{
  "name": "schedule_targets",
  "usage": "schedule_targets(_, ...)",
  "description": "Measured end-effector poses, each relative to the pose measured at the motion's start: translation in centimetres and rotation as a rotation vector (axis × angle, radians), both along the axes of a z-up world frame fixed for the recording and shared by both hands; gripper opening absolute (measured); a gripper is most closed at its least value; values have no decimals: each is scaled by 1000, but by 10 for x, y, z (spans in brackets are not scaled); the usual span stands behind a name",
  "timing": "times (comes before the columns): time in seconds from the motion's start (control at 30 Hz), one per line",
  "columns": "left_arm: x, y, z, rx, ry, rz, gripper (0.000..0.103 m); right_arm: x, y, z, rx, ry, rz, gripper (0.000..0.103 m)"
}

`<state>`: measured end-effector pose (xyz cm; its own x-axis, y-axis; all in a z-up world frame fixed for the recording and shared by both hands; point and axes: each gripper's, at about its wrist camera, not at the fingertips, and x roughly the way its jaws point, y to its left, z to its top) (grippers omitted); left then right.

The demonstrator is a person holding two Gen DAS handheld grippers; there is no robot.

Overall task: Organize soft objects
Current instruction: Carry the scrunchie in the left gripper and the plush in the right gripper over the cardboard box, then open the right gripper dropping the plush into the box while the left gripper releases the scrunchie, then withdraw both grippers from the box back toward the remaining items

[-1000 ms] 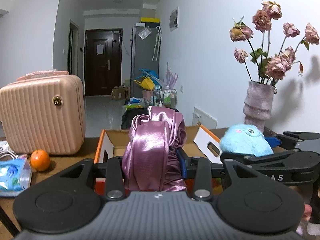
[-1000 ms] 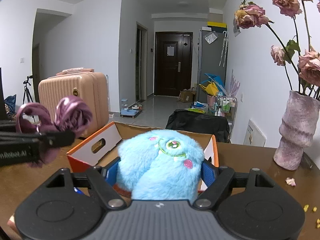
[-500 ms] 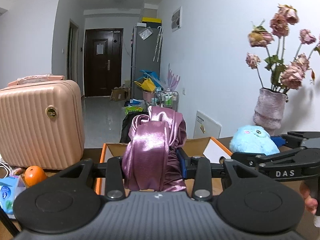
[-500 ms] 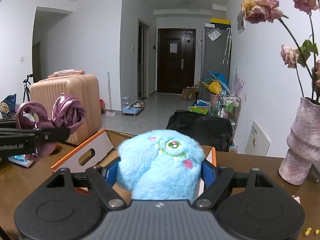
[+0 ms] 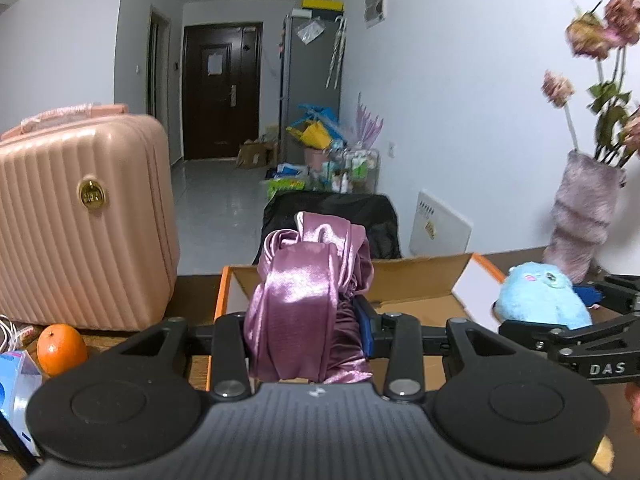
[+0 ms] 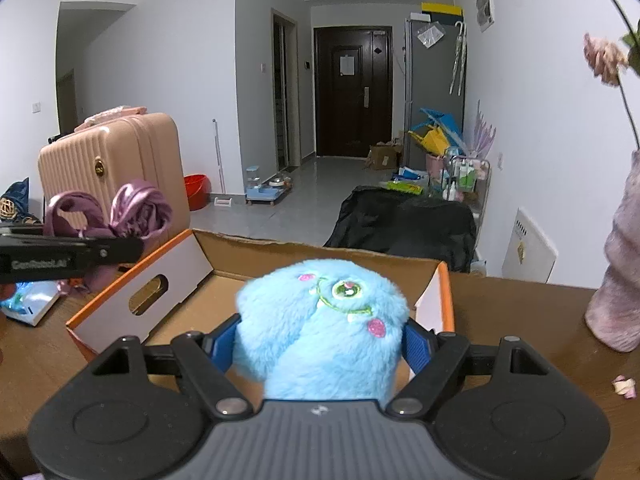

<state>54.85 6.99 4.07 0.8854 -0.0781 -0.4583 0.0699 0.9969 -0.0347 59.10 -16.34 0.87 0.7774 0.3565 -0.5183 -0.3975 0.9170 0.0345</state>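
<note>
Plush toy (image 6: 320,320) and satin cloth (image 5: 304,304), clamped in my right tongs (image 6: 320,344) and left tongs (image 5: 308,332), hover facing the open box (image 6: 280,256) at 12 o'clock, ready for dropping in.

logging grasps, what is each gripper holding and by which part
Left gripper pinches the bunched purple satin cloth around its middle. Right gripper squeezes the fluffy blue plush toy by its sides.

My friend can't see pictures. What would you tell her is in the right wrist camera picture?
The right gripper squeezes a fluffy blue plush toy over an open cardboard box on a brown table. To the left, the left gripper holds shiny purple cloth, with a pink suitcase behind.
</note>
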Motion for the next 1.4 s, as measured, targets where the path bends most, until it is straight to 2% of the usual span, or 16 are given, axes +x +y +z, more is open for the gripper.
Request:
schedule_targets(0.13,12,0,-12,21,37,14,39,7,3,-11,-8,8,-14,79)
schedule_targets(0.53,24,-7,-34,69,80,20,39,23,6,-29,-30,43,-43,79)
schedule_targets(0.63,27,-10,-36,72,81,12,40,21,7,-30,-32,50,-48,82)
schedule_targets(0.67,28,-10,-37,70,78,7,41,22,7,-30,-32,50,-51,85)
schedule_targets(0.73,27,-9,-34,65,63,0,51,22,7,-28,-30,49,-52,89)
schedule_targets(0.77,26,-9,-33,64,55,0,62,21,7,-28,-28,47,-51,91)
schedule_targets(0.8,24,-9,-32,64,44,2,77,20,6,-28,-28,45,-51,94)
schedule_targets(0.83,22,-9,-31,66,27,8,84,19,6,-27,-29,42,-53,103)
schedule_targets(0.87,19,-8,-29,68,12,16,96,17,6,-27,-31,38,-55,103)
schedule_targets(0.9,16,-8,-28,71,-3,25,103,17,5,-26,-33,36,-56,103)
schedule_targets(1.0,10,-9,-23,64,-36,30,103,16,5,-25,-37,32,-61,103)
schedule_targets(1.4,6,-4,-19,58,-39,62,103,8,2,-15,-54,9,-66,103)
